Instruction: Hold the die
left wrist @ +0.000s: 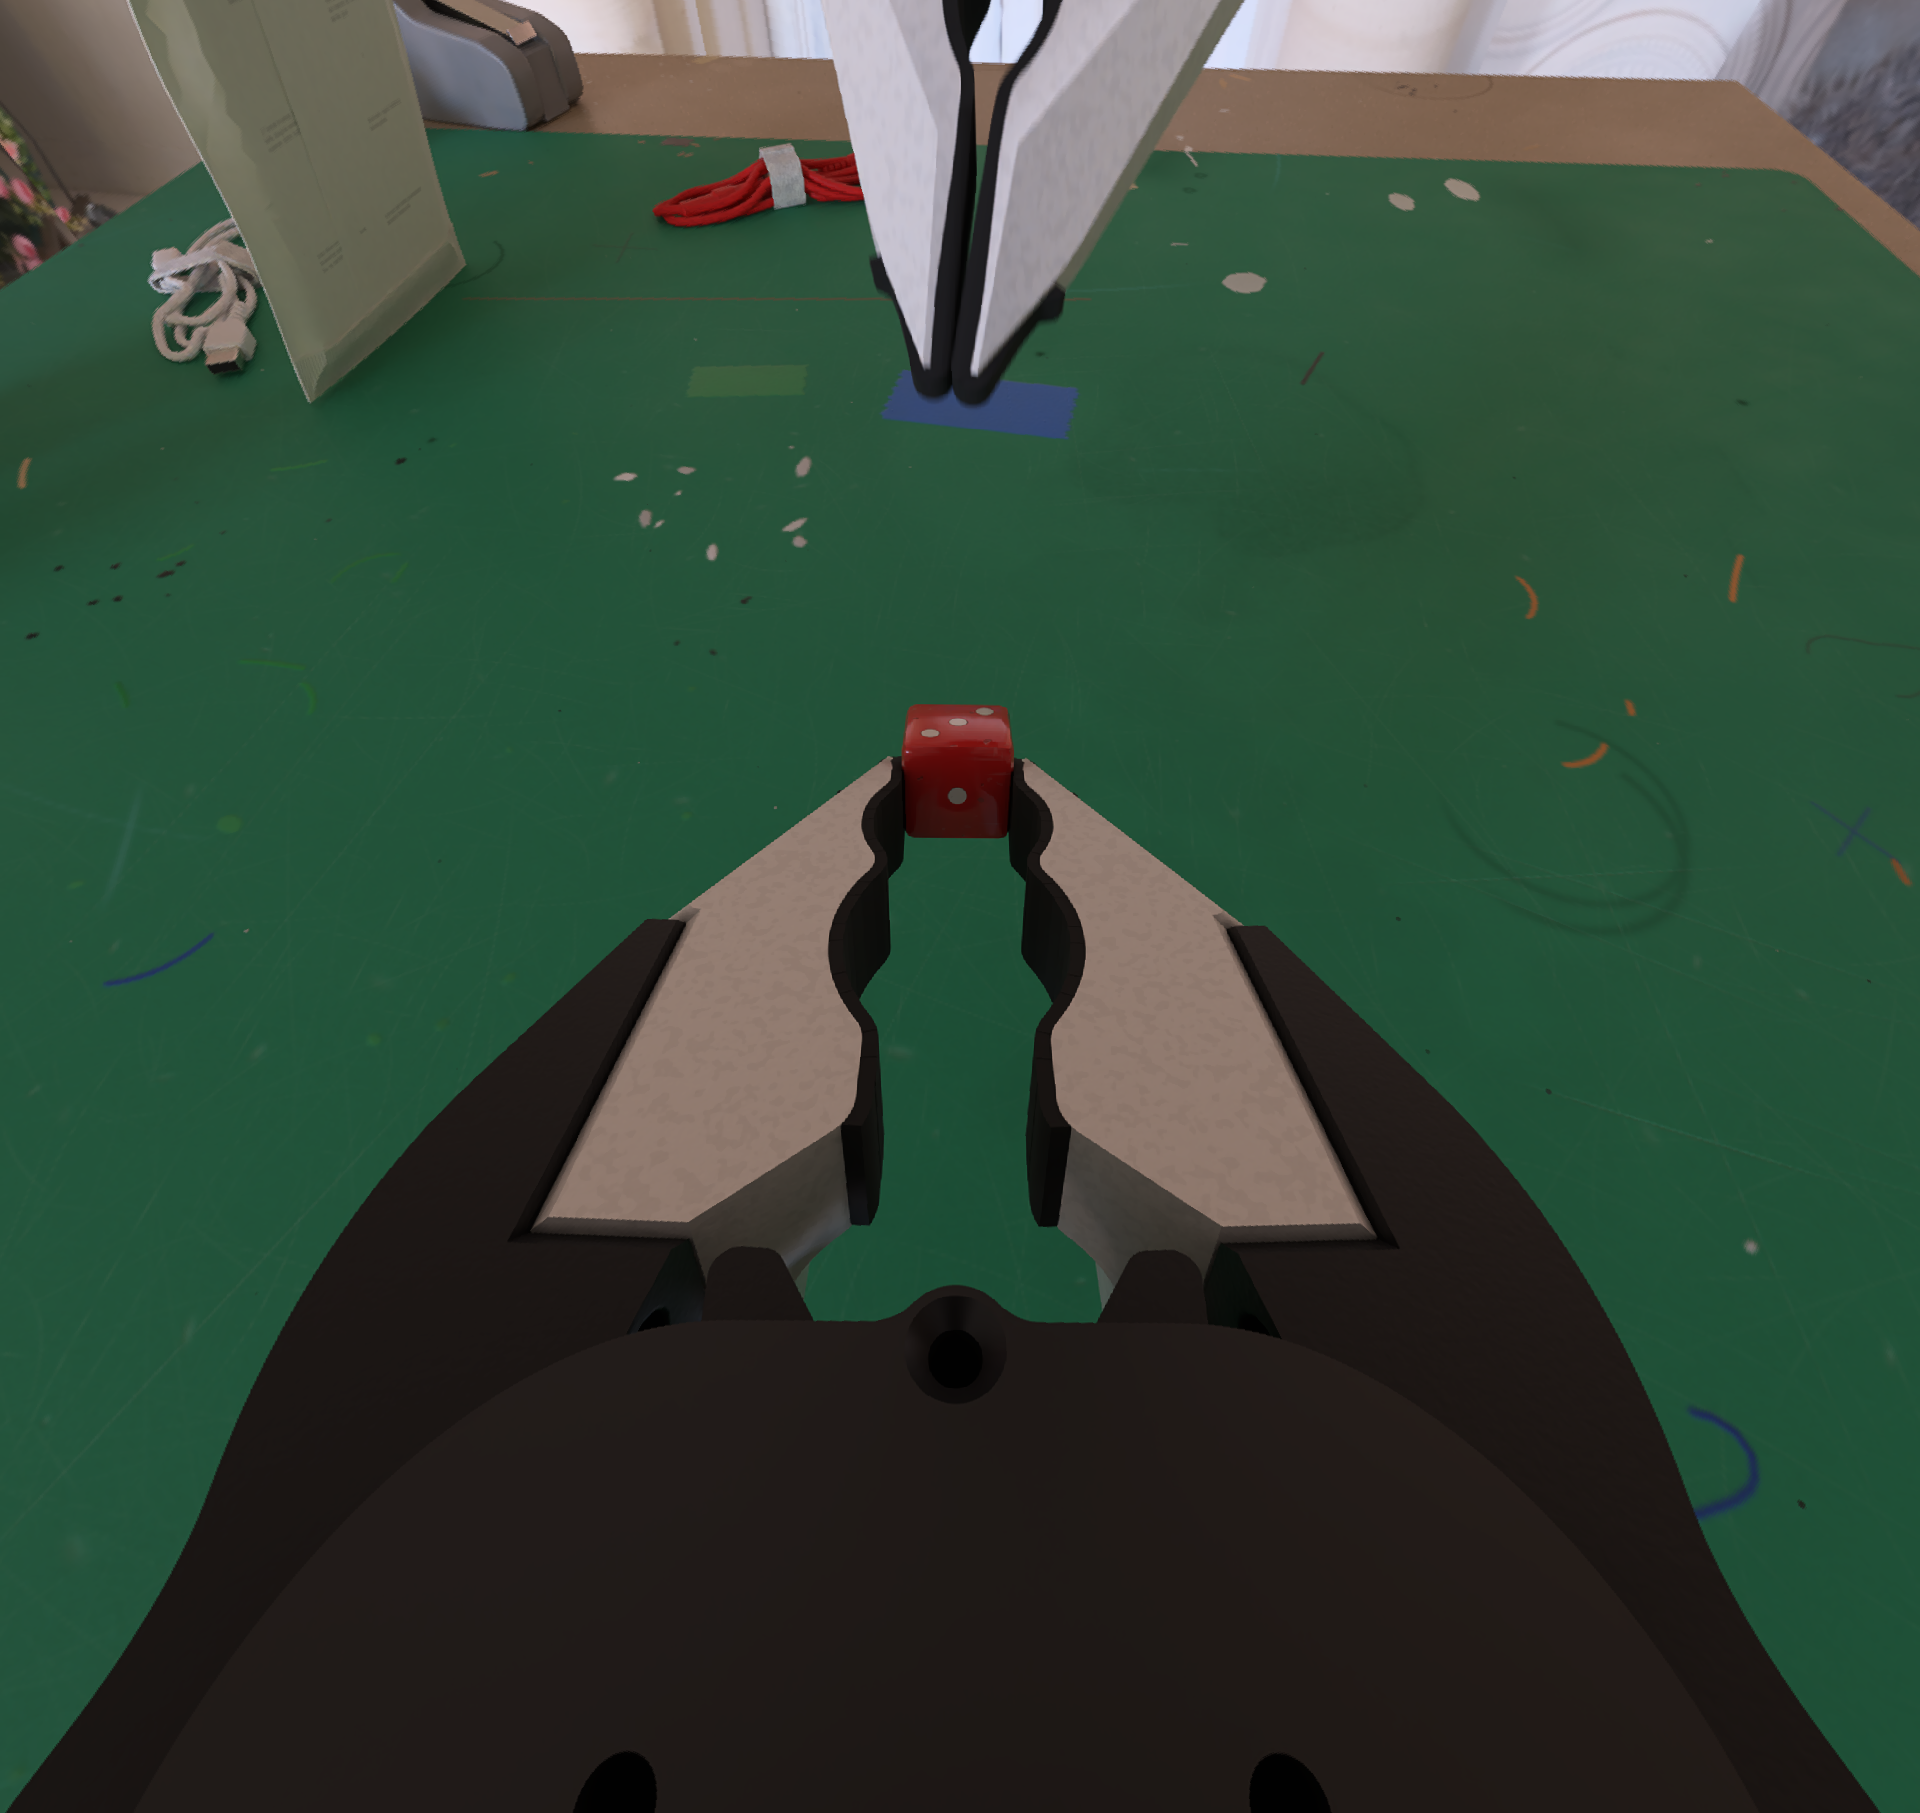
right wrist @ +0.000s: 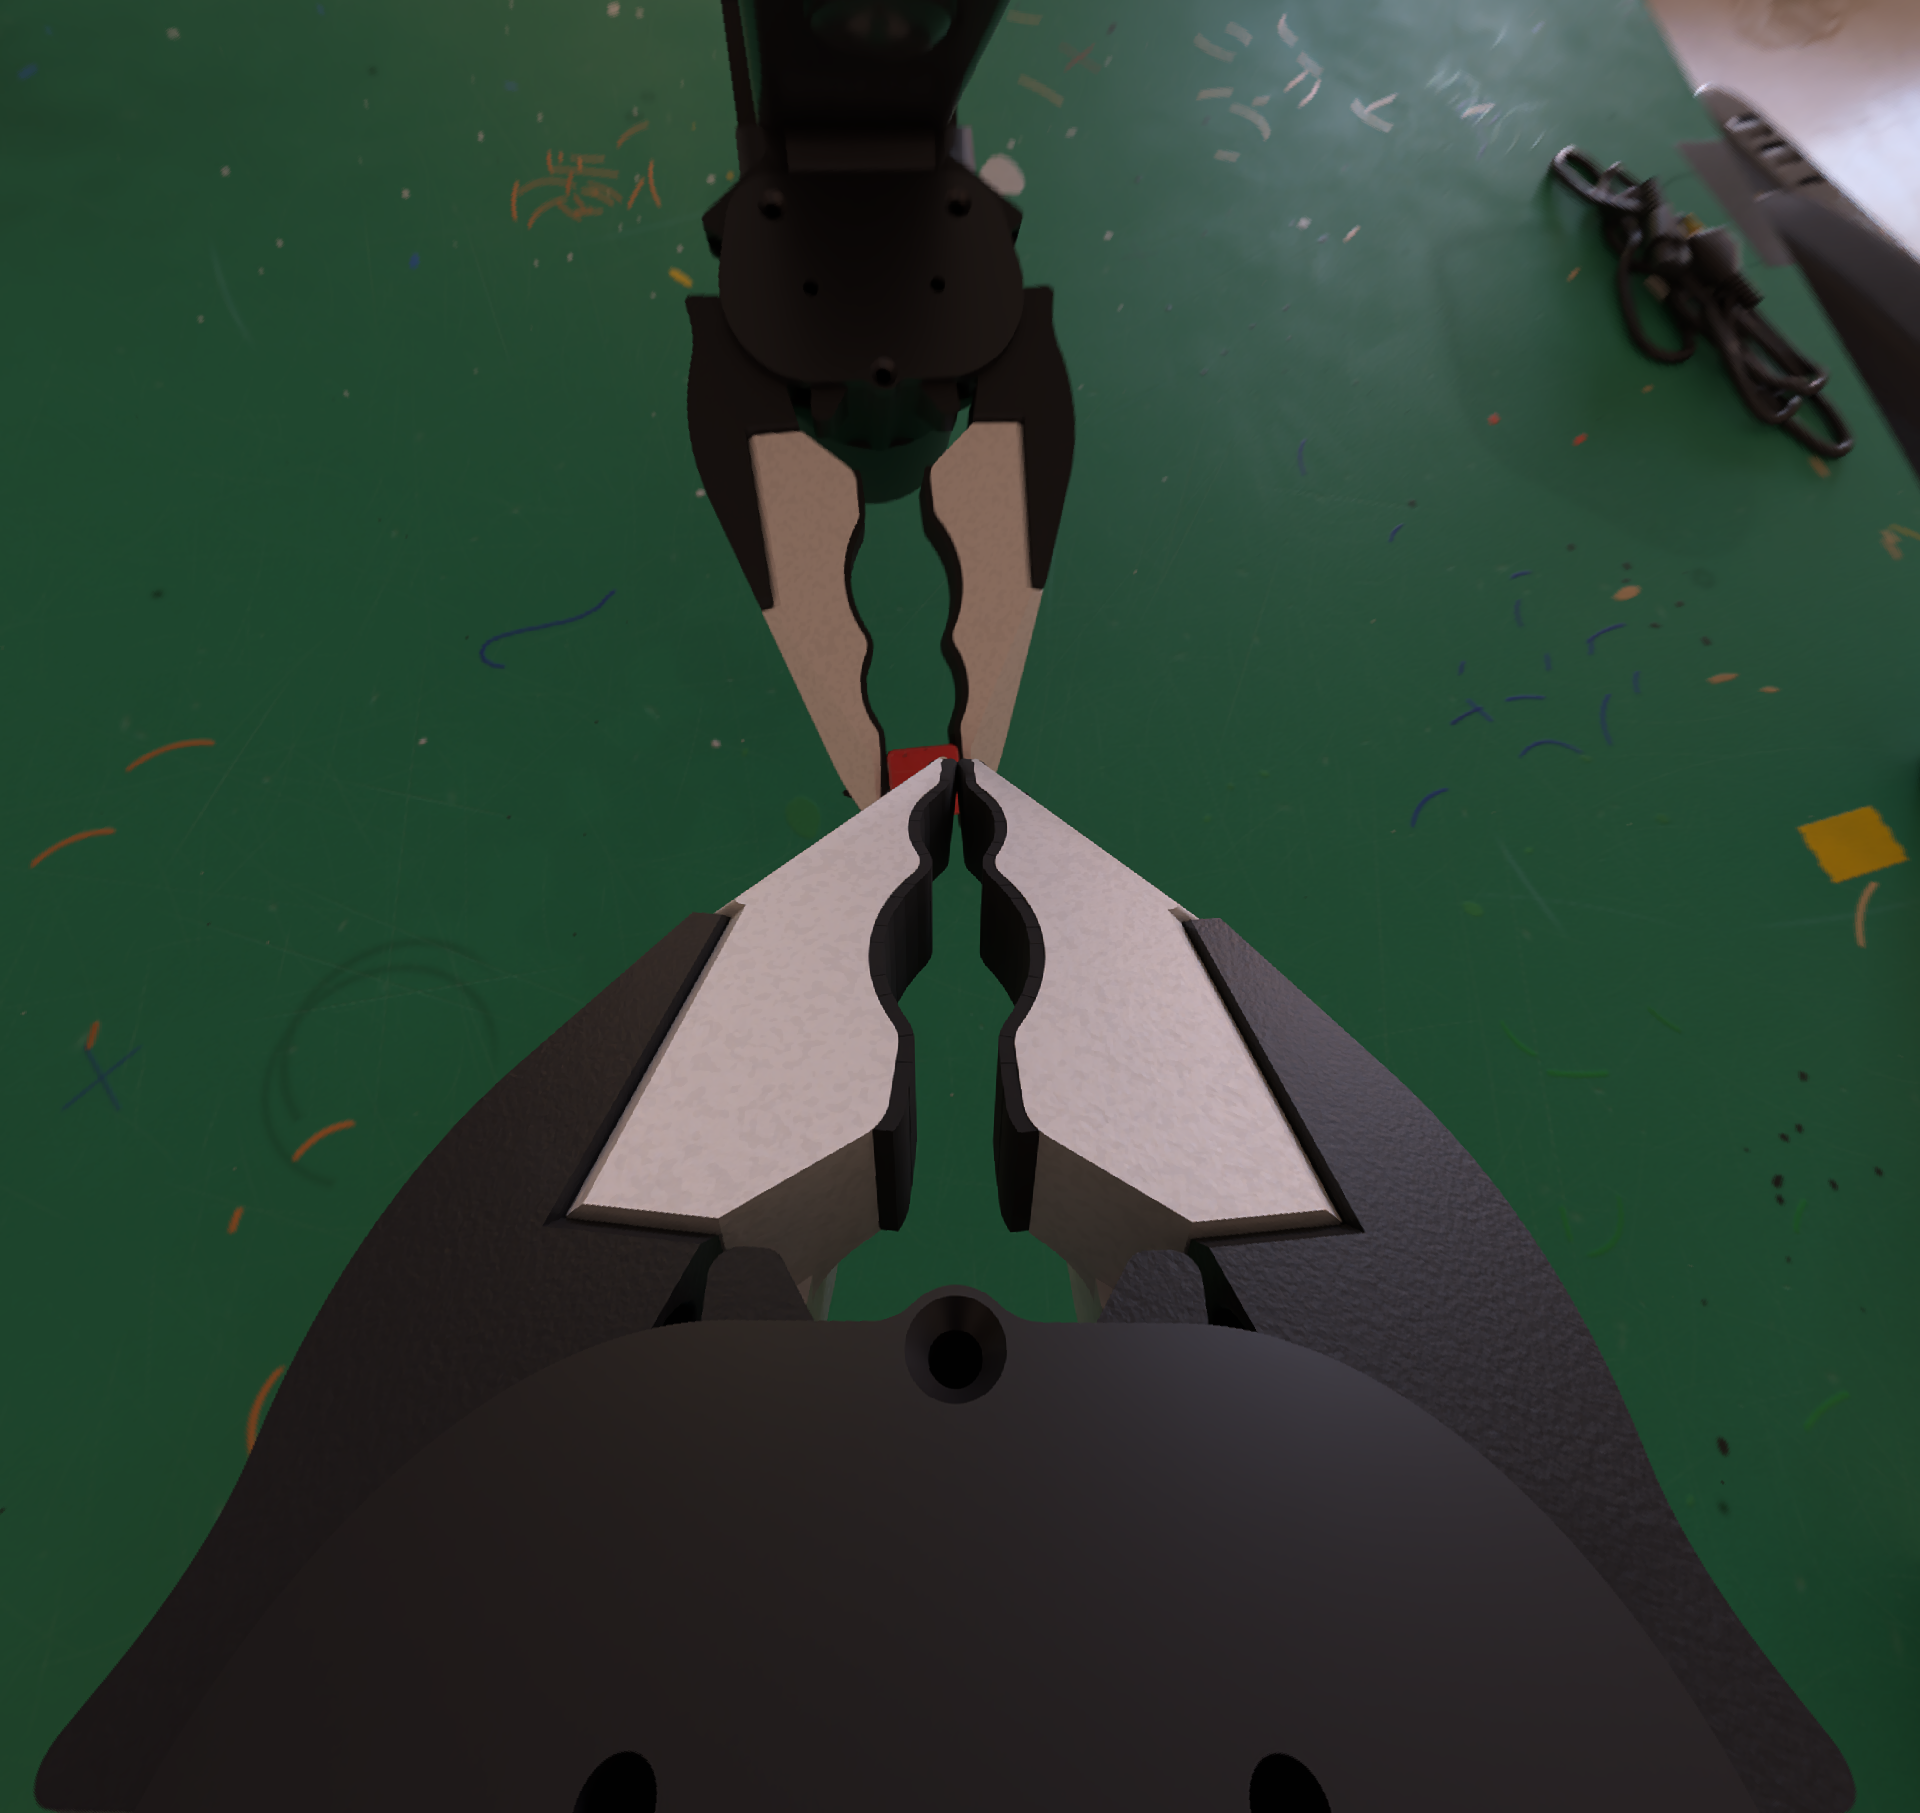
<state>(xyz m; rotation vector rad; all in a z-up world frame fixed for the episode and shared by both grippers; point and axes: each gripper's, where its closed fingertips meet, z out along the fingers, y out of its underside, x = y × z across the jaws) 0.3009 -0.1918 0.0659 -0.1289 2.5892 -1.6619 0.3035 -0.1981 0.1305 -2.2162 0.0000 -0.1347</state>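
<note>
The red die (left wrist: pixel 957 772) sits clamped between the left gripper (left wrist: pixel 957 776) fingertips above the green tabletop (left wrist: pixel 416 828), while the right gripper (right wrist: pixel 956 776), fingers together and empty, hangs just beyond it.

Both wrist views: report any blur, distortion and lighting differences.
Left wrist view: small red die sharp between the left gripper tips, the right gripper beyond slightly smeared, table edges bowed by the wide lens. Right wrist view: dimmer, far right corner of the green mat blurred.
</note>
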